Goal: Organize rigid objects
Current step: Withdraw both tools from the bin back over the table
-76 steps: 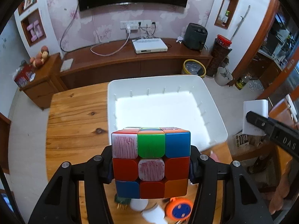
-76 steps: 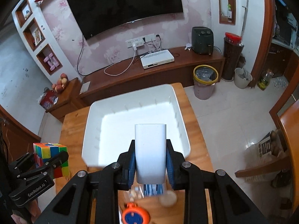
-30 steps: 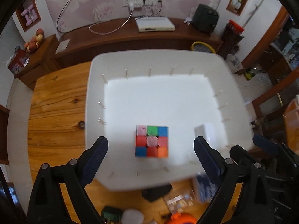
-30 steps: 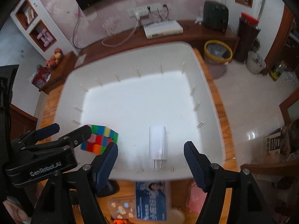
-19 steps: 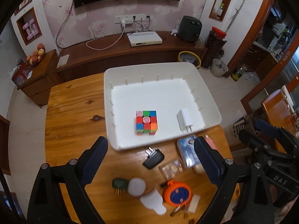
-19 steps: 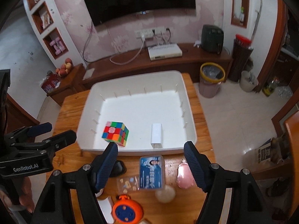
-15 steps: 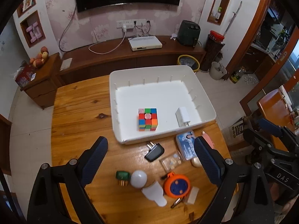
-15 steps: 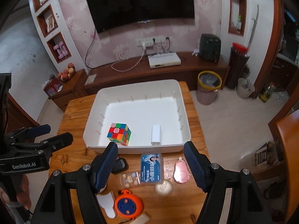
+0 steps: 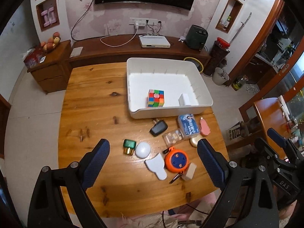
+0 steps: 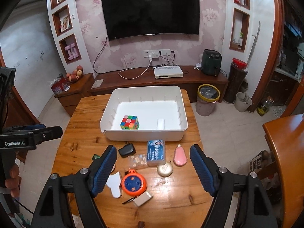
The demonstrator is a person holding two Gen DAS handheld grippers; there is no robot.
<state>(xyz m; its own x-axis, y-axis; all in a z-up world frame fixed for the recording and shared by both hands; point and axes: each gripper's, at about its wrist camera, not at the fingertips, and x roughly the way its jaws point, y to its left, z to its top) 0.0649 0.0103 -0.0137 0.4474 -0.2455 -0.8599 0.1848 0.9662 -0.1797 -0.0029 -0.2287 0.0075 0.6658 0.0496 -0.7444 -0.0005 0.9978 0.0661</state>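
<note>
A white bin (image 9: 206,102) (image 10: 144,134) stands on the far right part of the wooden table. A colourful puzzle cube (image 9: 155,98) (image 10: 129,122) and a white charger block (image 9: 184,100) (image 10: 160,124) lie inside it. My left gripper (image 9: 153,159) is open and empty, high above the table's near side. My right gripper (image 10: 152,163) is open and empty, above the loose items in front of the bin. Loose items include a black charger (image 9: 158,127) (image 10: 127,150), an orange round reel (image 9: 177,159) (image 10: 133,184), a blue card box (image 9: 189,125) (image 10: 156,152) and a white ball (image 9: 142,149).
Also on the table are a green plug (image 9: 129,146), a pink oval case (image 9: 204,128) (image 10: 180,156), a gold compact (image 10: 165,169), a clear pill box (image 10: 138,160), a white flat piece (image 9: 156,166) and a beige block (image 10: 142,198). A TV cabinet (image 10: 161,81) stands behind.
Both grippers let go of the cube and the charger block in the bin, then pulled back and up from it. The whole table now shows.
</note>
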